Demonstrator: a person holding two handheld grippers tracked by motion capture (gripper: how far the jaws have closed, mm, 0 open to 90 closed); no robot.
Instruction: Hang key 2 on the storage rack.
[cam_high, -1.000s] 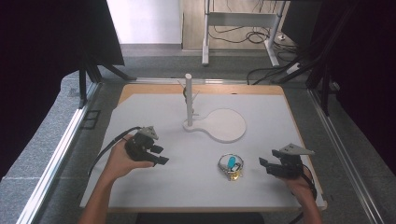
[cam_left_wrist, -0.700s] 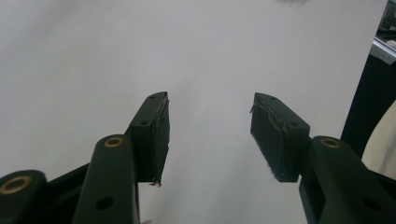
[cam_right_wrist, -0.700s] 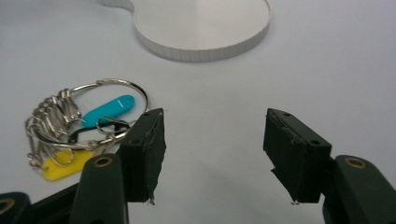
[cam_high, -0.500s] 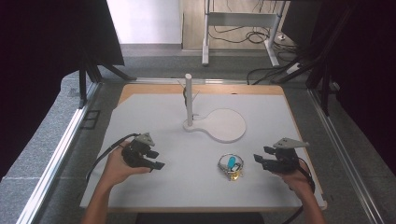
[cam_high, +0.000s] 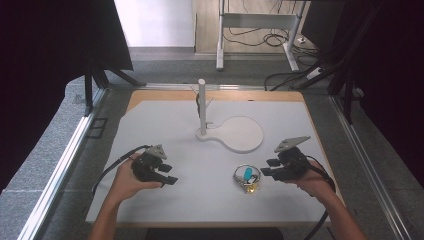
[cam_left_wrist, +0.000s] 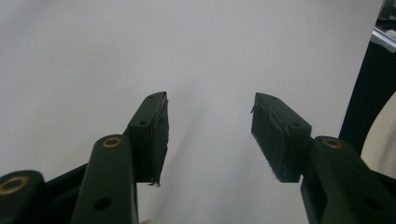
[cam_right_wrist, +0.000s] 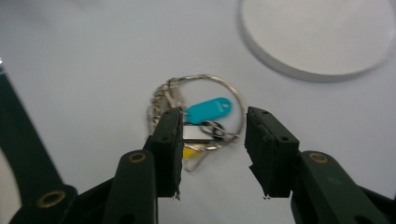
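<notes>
Keyring (cam_high: 247, 176) with its teal tag (cam_right_wrist: 208, 109) lay flat on the white mat (cam_high: 165, 130), near the stand's round base (cam_high: 243, 134) and apart from it. Nothing was lifted yet; by my judgement the grasp and any hanging on the post (cam_high: 202, 107) remained. Right gripper (cam_high: 266, 167) had risen and drawn nearer since 1 second earlier, its jaws just narrowing, framing the keys without touching. Left gripper (cam_high: 172, 175) idled, jaws spread on nothing.
</notes>
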